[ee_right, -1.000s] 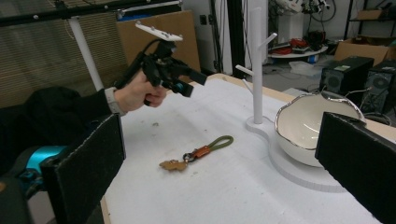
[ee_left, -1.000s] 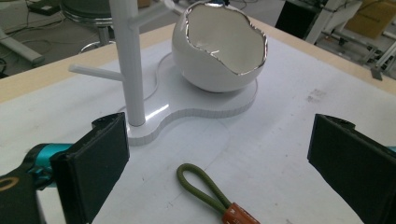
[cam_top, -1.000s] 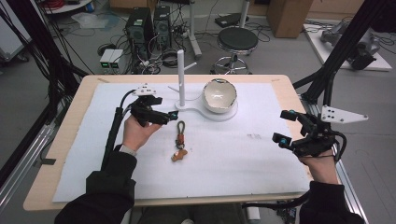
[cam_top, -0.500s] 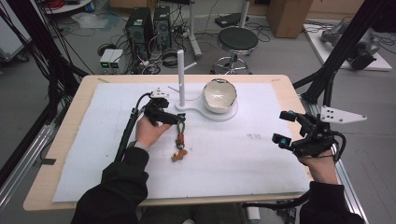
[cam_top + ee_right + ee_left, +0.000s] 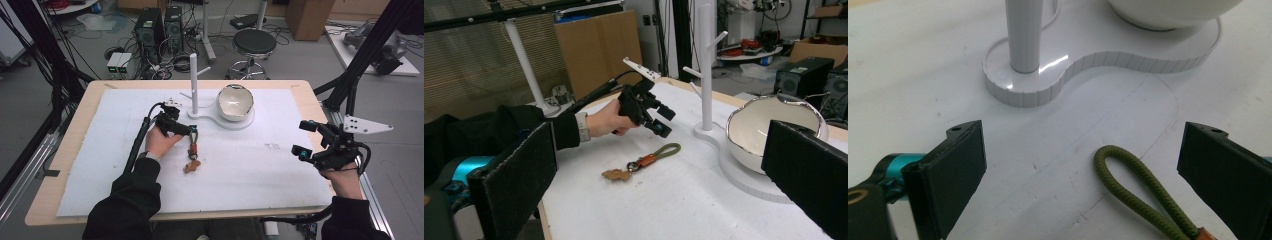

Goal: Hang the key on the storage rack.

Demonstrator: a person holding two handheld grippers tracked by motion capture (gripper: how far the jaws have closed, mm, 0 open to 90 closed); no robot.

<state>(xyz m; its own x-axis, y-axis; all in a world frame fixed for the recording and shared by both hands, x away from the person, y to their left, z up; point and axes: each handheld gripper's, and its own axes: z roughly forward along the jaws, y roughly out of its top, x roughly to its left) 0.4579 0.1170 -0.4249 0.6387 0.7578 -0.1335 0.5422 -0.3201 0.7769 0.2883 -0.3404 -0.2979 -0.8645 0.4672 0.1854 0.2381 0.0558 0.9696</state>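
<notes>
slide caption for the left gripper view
Open left gripper poised over the green cord loop, near the white stand.

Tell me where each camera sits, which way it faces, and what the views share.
High view: above the person's side, looking forward and down on the table; both forearms, left gripper, right gripper.
Left gripper view: on the left gripper, looking down at the olive cord loop and white stand.
Right gripper view: on the right gripper, facing across the table at the left hand.
All share the keychain and stand.
</notes>
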